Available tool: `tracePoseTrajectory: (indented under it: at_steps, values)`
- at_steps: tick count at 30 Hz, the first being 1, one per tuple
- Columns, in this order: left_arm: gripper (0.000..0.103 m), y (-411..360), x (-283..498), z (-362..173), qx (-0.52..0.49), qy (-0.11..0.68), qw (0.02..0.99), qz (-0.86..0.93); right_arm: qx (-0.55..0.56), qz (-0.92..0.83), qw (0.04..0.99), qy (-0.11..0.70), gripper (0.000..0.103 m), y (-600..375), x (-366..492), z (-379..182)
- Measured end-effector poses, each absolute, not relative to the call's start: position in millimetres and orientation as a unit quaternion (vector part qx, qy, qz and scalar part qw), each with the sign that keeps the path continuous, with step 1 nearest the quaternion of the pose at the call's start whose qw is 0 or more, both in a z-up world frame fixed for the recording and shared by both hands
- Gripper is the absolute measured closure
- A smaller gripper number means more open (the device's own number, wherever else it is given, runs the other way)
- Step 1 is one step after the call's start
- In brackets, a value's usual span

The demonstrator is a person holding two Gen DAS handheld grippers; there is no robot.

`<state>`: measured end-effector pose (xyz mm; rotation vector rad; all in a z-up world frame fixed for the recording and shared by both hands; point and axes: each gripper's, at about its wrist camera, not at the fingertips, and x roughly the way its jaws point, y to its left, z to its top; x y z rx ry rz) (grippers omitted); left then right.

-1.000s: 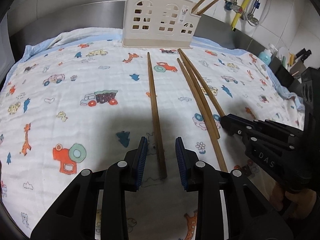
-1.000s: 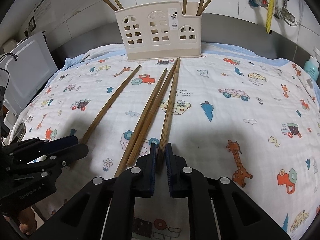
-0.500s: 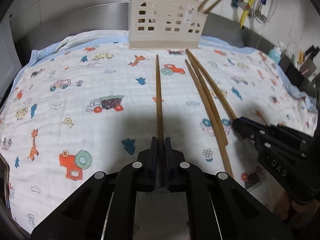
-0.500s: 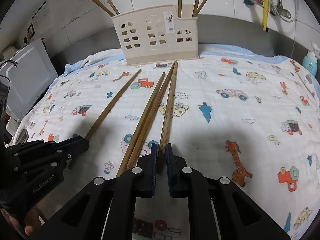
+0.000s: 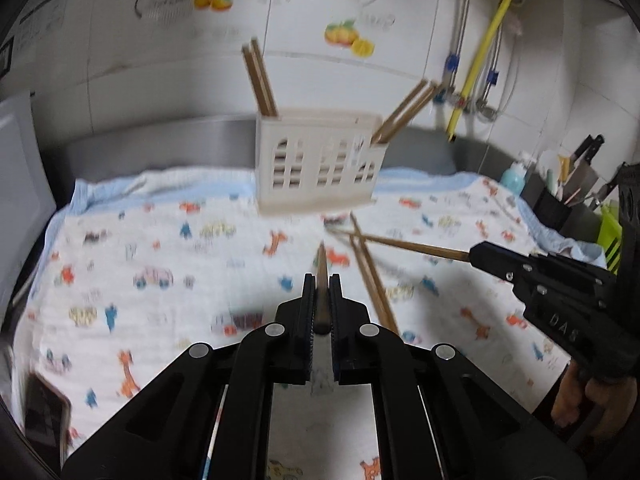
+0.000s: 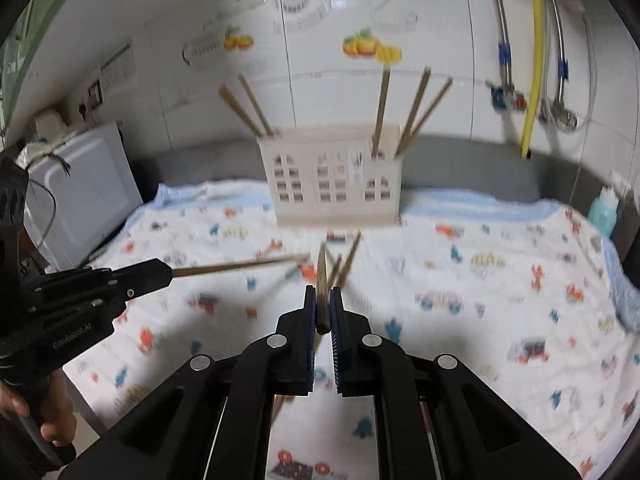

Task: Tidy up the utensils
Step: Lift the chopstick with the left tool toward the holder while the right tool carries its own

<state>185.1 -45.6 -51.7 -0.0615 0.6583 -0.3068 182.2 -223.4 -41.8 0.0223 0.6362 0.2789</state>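
A cream house-shaped utensil holder (image 5: 320, 164) stands at the back of the cloth, with several chopsticks upright in it; it also shows in the right wrist view (image 6: 336, 184). My left gripper (image 5: 321, 284) is shut on a wooden chopstick (image 5: 322, 280) and holds it lifted, pointing at the holder. My right gripper (image 6: 323, 296) is shut on another chopstick (image 6: 322, 280), also lifted. In the left wrist view the right gripper (image 5: 476, 254) holds its chopstick (image 5: 404, 245) out sideways. Two chopsticks (image 5: 370, 272) lie on the cloth.
A white cloth with cartoon prints (image 5: 160, 280) covers the counter. A white appliance (image 6: 84, 192) stands at the left. A teal bottle (image 6: 604, 210) and a knife block (image 5: 560, 200) are at the right. Pipes and a yellow hose (image 6: 534, 60) run down the tiled wall.
The left gripper closed on a chopstick. Both grippers then lifted their chopsticks off the cloth and tipped up toward the holder.
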Motion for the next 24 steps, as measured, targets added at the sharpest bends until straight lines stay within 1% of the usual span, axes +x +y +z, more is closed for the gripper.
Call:
tracePoseTrajectory:
  at_steps: [7,13,18,24]
  values:
    - [0.098,-47.8,197.3,-23.4,-0.012,0.290,0.941,-0.174,0.023,0.171,0.940,0.295,0.096,-227.5,208.6,9.6]
    - [0.098,-52.5,220.1,-6.6,0.007,0.291,0.939,-0.181,0.017,0.189,0.934,0.303,0.096,-230.3,237.0,42.4]
    - [0.098,-53.6,240.6,21.8,0.020,0.276,0.945,-0.177,0.014,0.189,0.939,0.287,0.096,-238.2,260.9,83.1]
    - [0.098,-55.1,260.1,61.9,0.025,0.250,0.952,-0.178,-0.019,0.182,0.947,0.264,0.096,-236.4,283.0,137.9]
